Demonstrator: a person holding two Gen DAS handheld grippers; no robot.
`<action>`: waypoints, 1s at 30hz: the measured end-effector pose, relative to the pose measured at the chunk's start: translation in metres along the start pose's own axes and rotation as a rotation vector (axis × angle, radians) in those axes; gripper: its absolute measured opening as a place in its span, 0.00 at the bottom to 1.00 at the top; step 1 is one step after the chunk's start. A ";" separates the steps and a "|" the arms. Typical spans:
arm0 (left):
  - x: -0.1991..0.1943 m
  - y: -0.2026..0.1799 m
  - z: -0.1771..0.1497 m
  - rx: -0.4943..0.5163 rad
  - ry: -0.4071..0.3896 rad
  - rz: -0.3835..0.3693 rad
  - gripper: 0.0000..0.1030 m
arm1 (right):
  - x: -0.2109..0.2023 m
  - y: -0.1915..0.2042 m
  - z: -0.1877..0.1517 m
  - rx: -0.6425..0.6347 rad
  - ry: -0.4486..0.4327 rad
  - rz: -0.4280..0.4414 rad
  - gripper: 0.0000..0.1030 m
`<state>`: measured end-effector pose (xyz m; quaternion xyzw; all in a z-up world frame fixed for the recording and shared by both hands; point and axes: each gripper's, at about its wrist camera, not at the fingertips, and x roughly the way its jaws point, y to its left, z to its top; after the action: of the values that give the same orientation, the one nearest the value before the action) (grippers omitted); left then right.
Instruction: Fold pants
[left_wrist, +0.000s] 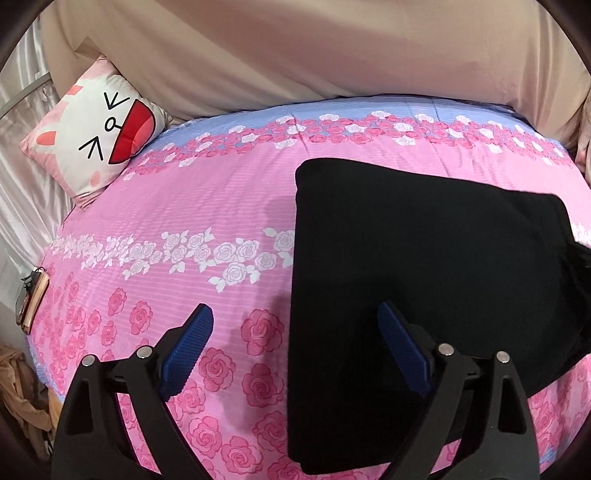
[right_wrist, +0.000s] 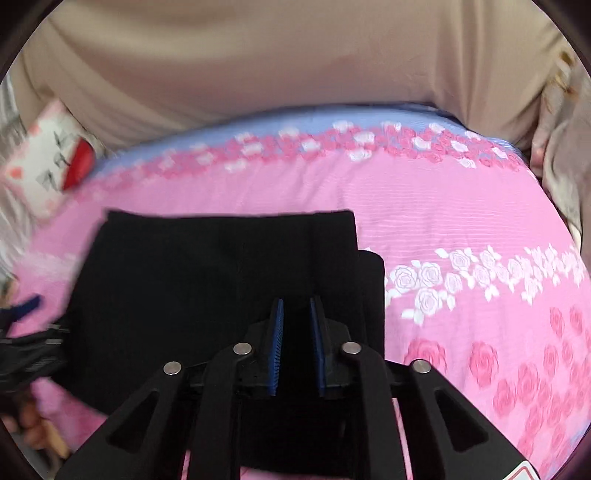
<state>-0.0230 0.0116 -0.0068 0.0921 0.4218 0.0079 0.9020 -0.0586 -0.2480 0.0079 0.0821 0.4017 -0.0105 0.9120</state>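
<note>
Pink rose-printed bedding (left_wrist: 207, 206) with a blue band along its far edge covers the bed, and a beige padded headboard (left_wrist: 295, 51) rises behind it.

From the left wrist camera, a cartoon-face cushion (left_wrist: 99, 129) leans at the far left corner of the bed, and a phone (left_wrist: 31, 299) lies at the left edge of the cover. The black pants (left_wrist: 424, 258) lie folded into a flat, roughly rectangular stack on the right half of the bed. The left gripper (left_wrist: 297, 315) hovers with its blue-padded fingers (left_wrist: 190, 343) spread wide apart, holding nothing; one finger is over bare bedding, the other over the near left part of the pants. Whether that finger touches the cloth cannot be told.

From the right wrist camera, somewhat blurred, the same pants (right_wrist: 221, 273) sit left of centre on the pink cover, with a lower layer sticking out along the stack's right side. The right gripper (right_wrist: 297, 314) is over the near right part of the stack. Its blue pads (right_wrist: 277, 343) stand upright with a narrow gap between them; only black shows in that gap, so I cannot tell if cloth is pinched there. The cushion (right_wrist: 44, 162) appears smeared at far left, and part of the left gripper (right_wrist: 22, 306) shows at the left edge.
</note>
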 end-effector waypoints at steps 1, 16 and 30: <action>0.000 0.001 -0.001 -0.002 0.001 -0.002 0.86 | -0.008 -0.001 -0.002 -0.002 -0.010 -0.002 0.23; -0.005 -0.003 -0.011 0.008 0.011 -0.009 0.89 | -0.036 -0.009 -0.029 0.012 0.002 -0.002 0.23; -0.016 0.016 -0.024 -0.018 0.025 -0.045 0.89 | -0.066 -0.015 -0.039 0.025 -0.061 -0.035 0.31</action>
<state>-0.0508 0.0293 -0.0070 0.0744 0.4348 -0.0077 0.8974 -0.1328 -0.2593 0.0281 0.0862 0.3747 -0.0339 0.9225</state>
